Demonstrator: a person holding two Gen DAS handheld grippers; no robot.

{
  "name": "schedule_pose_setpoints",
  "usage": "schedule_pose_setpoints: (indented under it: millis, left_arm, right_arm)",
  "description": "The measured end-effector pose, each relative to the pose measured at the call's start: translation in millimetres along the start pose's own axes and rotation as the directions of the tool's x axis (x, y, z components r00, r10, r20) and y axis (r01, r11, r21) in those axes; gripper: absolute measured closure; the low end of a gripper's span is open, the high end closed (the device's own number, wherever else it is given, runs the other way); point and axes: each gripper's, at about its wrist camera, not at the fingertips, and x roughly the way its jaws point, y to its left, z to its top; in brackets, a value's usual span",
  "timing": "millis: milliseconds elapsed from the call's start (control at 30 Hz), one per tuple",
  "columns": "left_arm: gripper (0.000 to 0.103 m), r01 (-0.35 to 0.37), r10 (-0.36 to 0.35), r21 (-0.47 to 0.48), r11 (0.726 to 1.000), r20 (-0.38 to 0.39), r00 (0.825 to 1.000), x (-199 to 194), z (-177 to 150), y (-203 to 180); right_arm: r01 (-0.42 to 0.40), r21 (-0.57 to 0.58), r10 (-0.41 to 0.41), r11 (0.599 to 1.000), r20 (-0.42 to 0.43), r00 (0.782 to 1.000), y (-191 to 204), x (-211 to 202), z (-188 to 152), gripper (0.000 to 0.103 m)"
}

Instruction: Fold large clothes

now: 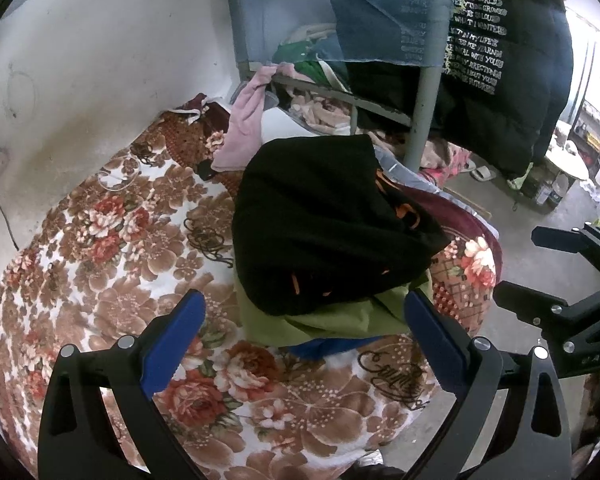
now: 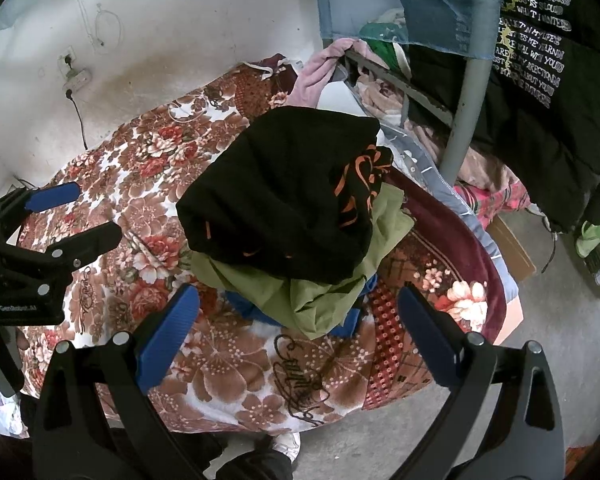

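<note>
A folded black garment with orange print (image 1: 324, 220) lies on top of a pile, over a green garment (image 1: 340, 320) and a blue one (image 1: 324, 346), on the floral blanket (image 1: 120, 240) of the bed. The pile also shows in the right wrist view: black (image 2: 284, 192), green (image 2: 312, 296). My left gripper (image 1: 304, 316) is open and empty, just short of the pile's near edge. My right gripper (image 2: 300, 308) is open and empty, in front of the pile. The right gripper shows at the right of the left wrist view (image 1: 540, 272); the left gripper shows at the left of the right wrist view (image 2: 76, 216).
A grey bunk post (image 1: 422, 112) stands behind the pile with a black printed jacket (image 1: 500, 60) hanging from the frame. A pink cloth (image 1: 248, 120) and other clothes lie at the bed's far end. A wall socket with a cable (image 2: 76, 80) is on the white wall. Concrete floor (image 2: 540, 320) lies to the right.
</note>
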Motion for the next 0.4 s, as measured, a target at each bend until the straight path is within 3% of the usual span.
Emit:
schedule_pose_setpoints:
  millis: [400]
  left_arm:
    - [0.005,0.039,-0.04,-0.04,0.998,-0.012,0.999,4.9,1.2,5.5]
  right_arm:
    - [0.0,-0.011,0.0,1.0,-0.008,1.0,2.1,4.1,4.2,0.005]
